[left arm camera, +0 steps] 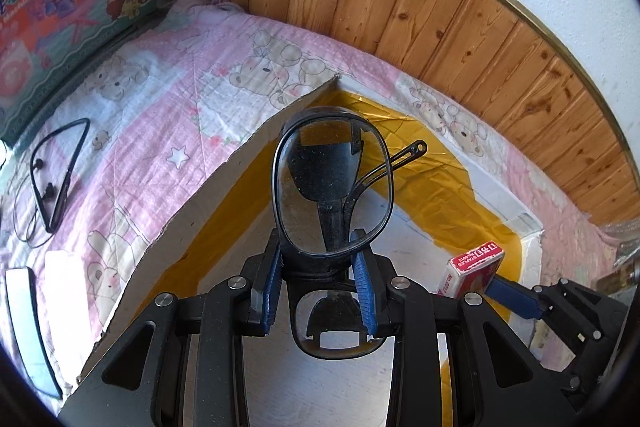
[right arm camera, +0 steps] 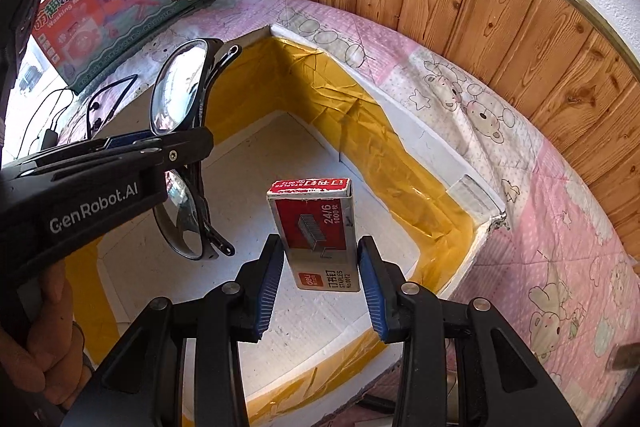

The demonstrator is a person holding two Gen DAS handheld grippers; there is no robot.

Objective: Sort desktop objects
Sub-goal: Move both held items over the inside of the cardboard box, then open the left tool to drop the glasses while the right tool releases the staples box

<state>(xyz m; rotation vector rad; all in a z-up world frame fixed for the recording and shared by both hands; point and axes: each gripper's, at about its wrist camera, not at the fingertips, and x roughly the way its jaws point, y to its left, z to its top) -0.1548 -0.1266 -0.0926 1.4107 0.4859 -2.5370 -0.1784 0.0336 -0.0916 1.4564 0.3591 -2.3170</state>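
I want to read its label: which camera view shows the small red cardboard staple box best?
The right wrist view: the small red cardboard staple box faces it, print readable. The left wrist view shows only one end beside the right gripper.

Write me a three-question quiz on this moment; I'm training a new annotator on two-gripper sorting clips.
1. True or false: the glasses are lying flat on the floor of the box.
2. Which gripper is shut on the staple box? A) left gripper B) right gripper C) neither
3. Fill in: the neckband earphones lie on the ____, outside the box.

Key
1. False: the left gripper holds them in the air above the box, one lens between its pads.
2. B: it is clamped between the right gripper's blue pads, over the box's white floor.
3. Quilt, the pink one with bear prints.
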